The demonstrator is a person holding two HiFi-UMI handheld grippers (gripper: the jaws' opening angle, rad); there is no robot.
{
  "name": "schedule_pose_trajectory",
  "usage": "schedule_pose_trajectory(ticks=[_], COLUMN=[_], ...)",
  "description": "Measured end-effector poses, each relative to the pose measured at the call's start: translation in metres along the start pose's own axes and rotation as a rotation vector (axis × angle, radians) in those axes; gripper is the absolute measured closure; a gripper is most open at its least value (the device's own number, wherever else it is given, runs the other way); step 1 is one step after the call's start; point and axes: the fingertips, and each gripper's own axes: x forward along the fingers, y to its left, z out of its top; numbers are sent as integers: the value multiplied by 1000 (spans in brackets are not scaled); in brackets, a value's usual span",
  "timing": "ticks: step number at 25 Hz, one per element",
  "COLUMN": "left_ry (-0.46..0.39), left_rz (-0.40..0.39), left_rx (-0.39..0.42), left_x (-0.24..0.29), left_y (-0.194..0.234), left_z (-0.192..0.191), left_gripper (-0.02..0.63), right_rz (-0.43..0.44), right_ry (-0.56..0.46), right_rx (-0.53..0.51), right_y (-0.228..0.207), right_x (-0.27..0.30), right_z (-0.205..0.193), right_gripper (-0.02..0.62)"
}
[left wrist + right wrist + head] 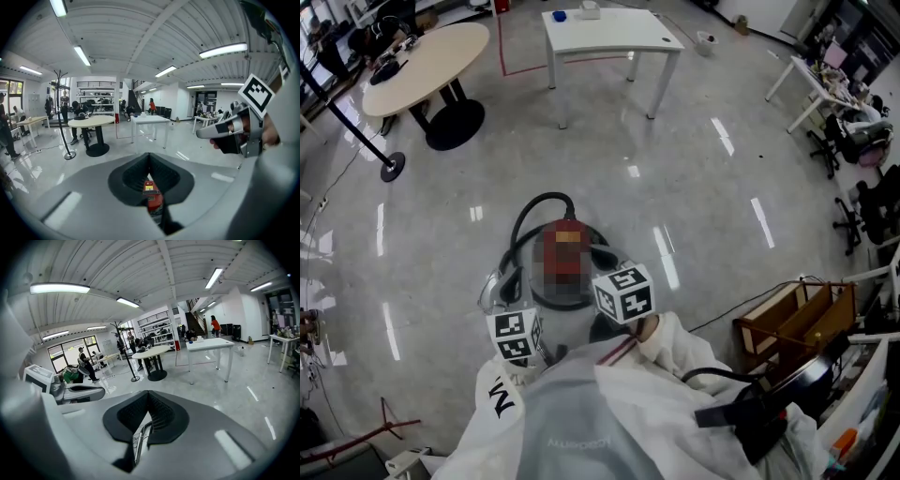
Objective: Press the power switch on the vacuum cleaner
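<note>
The vacuum cleaner [570, 231] stands on the floor right below me, a red canister with a black hose [532, 212] looping over it. A mosaic patch covers its top, so no switch shows. My left gripper [514, 336] hovers at its near left and my right gripper [623, 292] at its near right; both are above it. In the left gripper view the jaws [149, 155] are shut and empty, with the red canister [153, 198] seen through the gap below and the right gripper [225, 131] alongside. The right gripper's jaws [148, 393] are shut too, and the left gripper [79, 392] shows at the left.
A white rectangular table [609, 33] and a round wooden table [427, 66] stand farther ahead, with a stanchion base [391, 169] at the left. A wooden crate [797, 323] and a floor cable [741, 305] lie to my right, office chairs [862, 206] beyond.
</note>
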Motion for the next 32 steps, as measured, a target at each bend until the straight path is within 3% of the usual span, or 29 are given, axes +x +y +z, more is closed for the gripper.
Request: schedule_pose_trajectory(ticks=[19, 32], left_ry=[-3, 0], left_rz=[2, -37], left_rx=[-3, -13], left_x=[-62, -99], left_y=[-5, -17], left_z=[-46, -70], left_gripper=[606, 606], right_rz=[-9, -80], right_ry=[-40, -46], right_rx=[4, 5], right_y=[42, 58], right_x=[-40, -82], right_z=[-44, -75], right_gripper=[594, 595])
